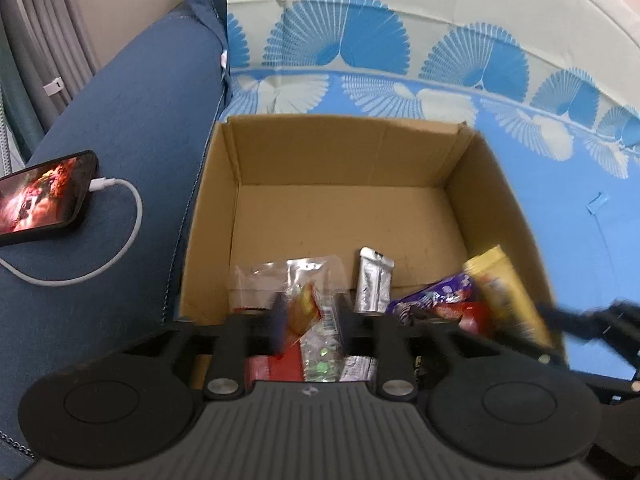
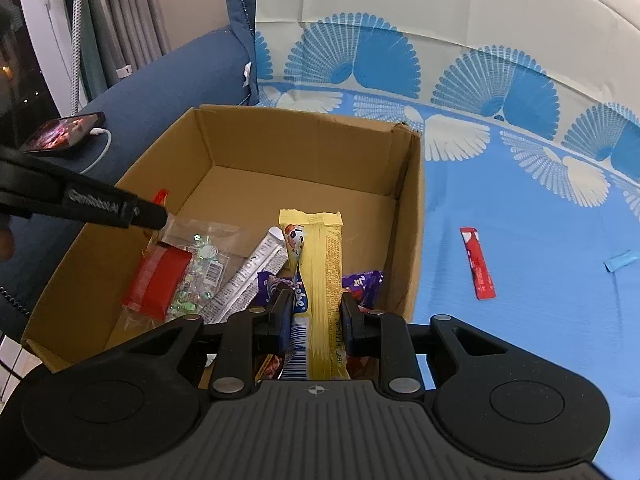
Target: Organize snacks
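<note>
An open cardboard box [image 1: 340,156] [image 2: 304,140] sits on a blue patterned sheet. My left gripper [image 1: 306,316] is shut on a clear candy packet [image 1: 310,304] over the box's near-left corner; in the right wrist view its fingers [image 2: 148,212] hold that packet [image 2: 200,256]. My right gripper [image 2: 314,314] is shut on a yellow wafer bar [image 2: 320,272] over the box; the bar also shows in the left wrist view [image 1: 508,292]. In the box lie a red packet [image 2: 160,280], a silver bar [image 2: 248,276] [image 1: 374,284] and a purple chocolate wrapper [image 1: 432,296].
A red snack stick [image 2: 478,262] lies on the sheet [image 2: 520,208] right of the box. A phone [image 1: 36,196] with a white charging cable [image 1: 120,216] rests on the blue sofa arm [image 1: 132,128] left of the box. A small blue scrap [image 2: 620,260] lies on the sheet.
</note>
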The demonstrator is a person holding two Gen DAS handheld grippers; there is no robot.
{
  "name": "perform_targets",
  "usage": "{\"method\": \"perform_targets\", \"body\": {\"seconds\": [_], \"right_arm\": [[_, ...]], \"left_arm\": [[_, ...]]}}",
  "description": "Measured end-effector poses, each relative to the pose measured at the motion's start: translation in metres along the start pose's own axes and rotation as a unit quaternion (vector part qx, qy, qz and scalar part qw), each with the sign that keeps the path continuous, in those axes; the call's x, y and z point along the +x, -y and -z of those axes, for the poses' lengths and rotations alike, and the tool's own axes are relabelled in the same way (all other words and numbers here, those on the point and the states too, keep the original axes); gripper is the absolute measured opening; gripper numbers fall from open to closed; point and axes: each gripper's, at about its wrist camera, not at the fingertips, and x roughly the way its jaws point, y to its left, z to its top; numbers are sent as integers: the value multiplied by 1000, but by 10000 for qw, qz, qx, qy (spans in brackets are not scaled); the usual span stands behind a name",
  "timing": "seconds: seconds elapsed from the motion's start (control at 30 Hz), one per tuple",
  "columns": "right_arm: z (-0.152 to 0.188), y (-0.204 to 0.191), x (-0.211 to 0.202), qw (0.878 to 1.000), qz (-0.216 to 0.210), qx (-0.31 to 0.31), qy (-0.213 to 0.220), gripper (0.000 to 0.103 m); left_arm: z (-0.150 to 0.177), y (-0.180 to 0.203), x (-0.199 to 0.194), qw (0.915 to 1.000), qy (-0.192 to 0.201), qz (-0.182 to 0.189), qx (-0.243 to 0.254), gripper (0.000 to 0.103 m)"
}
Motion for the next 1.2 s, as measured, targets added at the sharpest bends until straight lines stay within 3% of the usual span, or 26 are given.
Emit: {"method": "perform_targets", "body": {"seconds": [0.03,0.07,0.13,0.33,0.53,0.83,1.2], "right_arm": [[0,0,0,10000,27,-7,17,71],[0,1,-1,9999,87,-14,48,78],[2,1,-7,9997,182,-5,143,81],[16,-4,-37,9997,87,220,16,94],[48,-17,-80,9984,100,548,-19,95],[80,-39,-147,9983,169,365,419,98],[107,-40,-194,9947,309,498,848,99]], "left_arm": [[1,-1,-2,10000,12,-2,-42,100],[3,-2,-6,9999,72,-74,-106,102],[9,-2,-18,9990,279,-295,-164,103],[33,7,-36,9988,-260,-389,-124,103],[73,16,-68,9982,-433,-387,-167,103],[126,28,-122,9981,-197,-507,-301,103],[161,38,-167,9974,248,-632,-227,103]]}}
